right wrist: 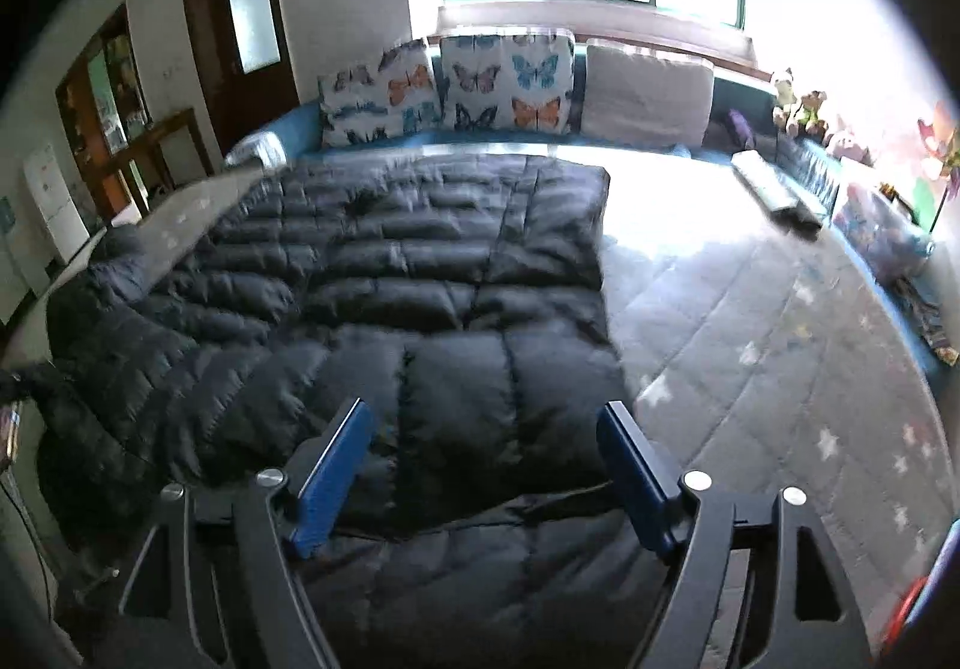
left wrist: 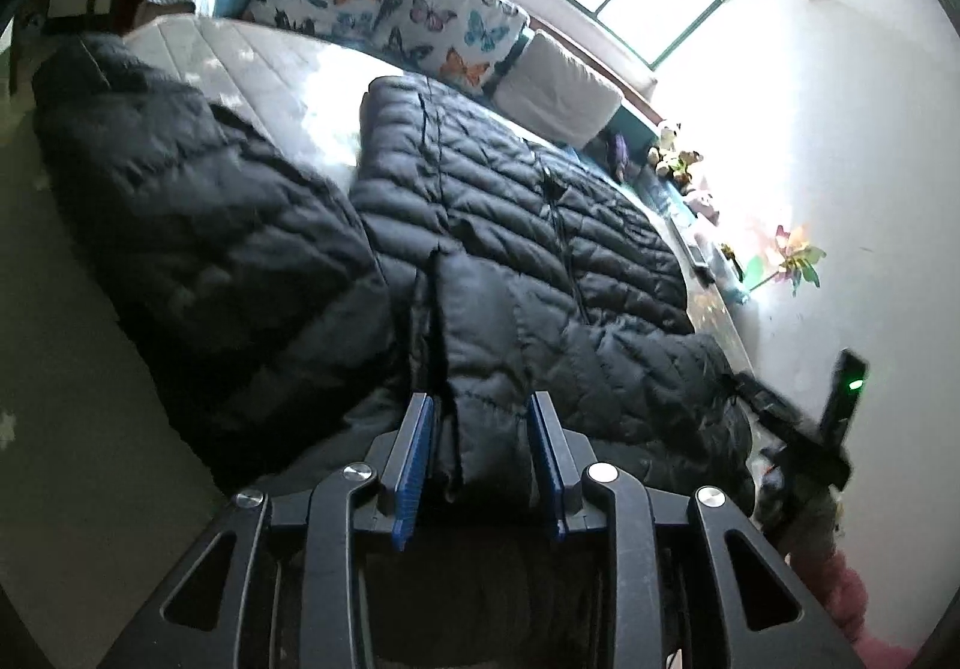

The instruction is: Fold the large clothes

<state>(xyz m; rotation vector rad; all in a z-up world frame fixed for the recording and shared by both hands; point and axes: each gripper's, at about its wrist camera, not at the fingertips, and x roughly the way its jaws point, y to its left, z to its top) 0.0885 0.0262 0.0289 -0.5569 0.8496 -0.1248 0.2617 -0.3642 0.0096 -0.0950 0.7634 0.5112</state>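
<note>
A large black quilted puffer jacket (left wrist: 510, 201) lies spread on a grey quilted bed (left wrist: 252, 69). My left gripper (left wrist: 483, 417) is shut on a fold of the jacket, a sleeve or edge (left wrist: 486, 345), held between its blue pads. In the right wrist view the jacket (right wrist: 420, 273) covers the left half of the bed (right wrist: 780, 345). My right gripper (right wrist: 483, 417) is open, its blue fingers (right wrist: 333, 477) spread wide just above the jacket's near part, with nothing held.
Butterfly cushions (right wrist: 504, 81) and a white cushion (right wrist: 648, 93) line the far side under a bright window. Toys and a pinwheel (left wrist: 792, 261) sit along the right wall. A dark box (right wrist: 774, 189) lies on the bed's far right. A door and shelves stand at left.
</note>
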